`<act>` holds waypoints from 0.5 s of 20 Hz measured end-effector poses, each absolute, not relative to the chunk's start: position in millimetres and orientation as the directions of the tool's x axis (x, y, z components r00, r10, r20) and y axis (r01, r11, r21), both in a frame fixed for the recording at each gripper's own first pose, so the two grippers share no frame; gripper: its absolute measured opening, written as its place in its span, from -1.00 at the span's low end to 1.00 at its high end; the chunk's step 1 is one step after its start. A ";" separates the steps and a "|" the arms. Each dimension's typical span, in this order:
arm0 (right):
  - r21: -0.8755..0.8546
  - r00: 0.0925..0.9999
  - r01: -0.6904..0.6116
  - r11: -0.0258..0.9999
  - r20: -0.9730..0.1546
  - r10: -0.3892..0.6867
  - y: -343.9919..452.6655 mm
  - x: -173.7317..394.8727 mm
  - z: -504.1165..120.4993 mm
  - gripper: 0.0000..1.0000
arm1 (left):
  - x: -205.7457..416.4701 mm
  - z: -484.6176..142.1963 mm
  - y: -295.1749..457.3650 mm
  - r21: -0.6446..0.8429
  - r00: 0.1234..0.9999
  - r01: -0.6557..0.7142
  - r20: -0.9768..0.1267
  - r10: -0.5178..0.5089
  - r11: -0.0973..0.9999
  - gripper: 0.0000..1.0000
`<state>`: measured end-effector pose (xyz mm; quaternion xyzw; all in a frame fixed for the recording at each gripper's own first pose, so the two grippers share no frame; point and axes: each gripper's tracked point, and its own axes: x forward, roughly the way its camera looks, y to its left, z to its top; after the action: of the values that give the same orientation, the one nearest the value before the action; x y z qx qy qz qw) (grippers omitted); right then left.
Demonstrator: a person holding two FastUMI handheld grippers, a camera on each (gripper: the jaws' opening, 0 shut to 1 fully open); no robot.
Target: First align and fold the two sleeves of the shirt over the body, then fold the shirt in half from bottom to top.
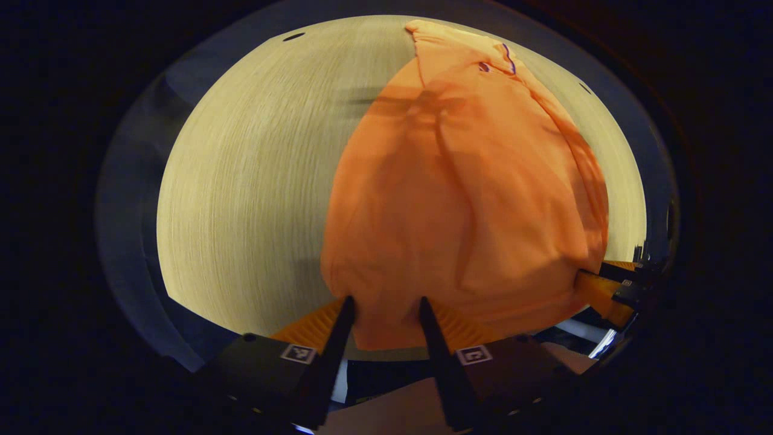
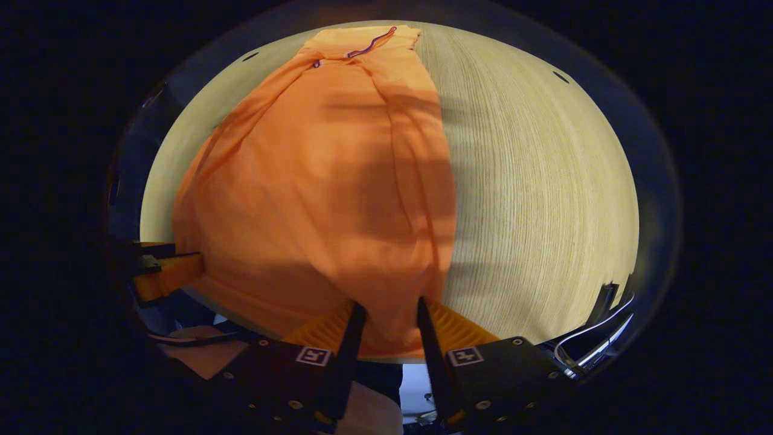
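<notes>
since the orange shirt (image 1: 459, 199) is lying lengthwise on the pale wooden table (image 1: 241, 181), collar (image 2: 368, 43) at the far end and hem at the near edge, it is looking narrowed, apparently with the sleeves already laid over the body. the left gripper (image 1: 383, 302) is reaching in at the near left corner of the hem and the right gripper (image 2: 386, 305) at the near right corner, each with its fingers standing apart and cloth sitting between them; whether they are pressing on the fabric i cannot tell. taking both hem corners together is probably keeping the edge straight for carrying it up toward the collar, the bottom-to-top fold.
</notes>
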<state>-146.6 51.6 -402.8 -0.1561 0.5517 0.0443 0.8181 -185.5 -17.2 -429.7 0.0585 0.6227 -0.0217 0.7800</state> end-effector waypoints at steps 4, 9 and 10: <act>-0.177 0.428 -0.262 0.949 -0.903 -0.051 56.9 -140.2 -405.3 -0.81 | -172.7 -427.6 -34.8 -0.020 0.298 0.134 -0.953 -0.059 0.991 -0.96; -0.123 0.413 -0.235 0.964 -0.911 -0.016 57.5 -142.6 -395.4 -0.99 | -171.6 -427.1 -37.9 -0.031 0.289 0.148 -0.955 -0.074 0.988 -0.99; -0.119 0.424 -0.229 0.966 -0.906 -0.011 58.5 -140.2 -389.4 -1.00 | -172.7 -425.1 -41.5 -0.042 0.290 0.137 -0.954 -0.081 0.990 -0.99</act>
<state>-140.2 58.5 -389.4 -0.1128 0.5326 0.0650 0.8363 -172.7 -41.5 -425.1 0.0238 0.5920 -0.0679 0.8027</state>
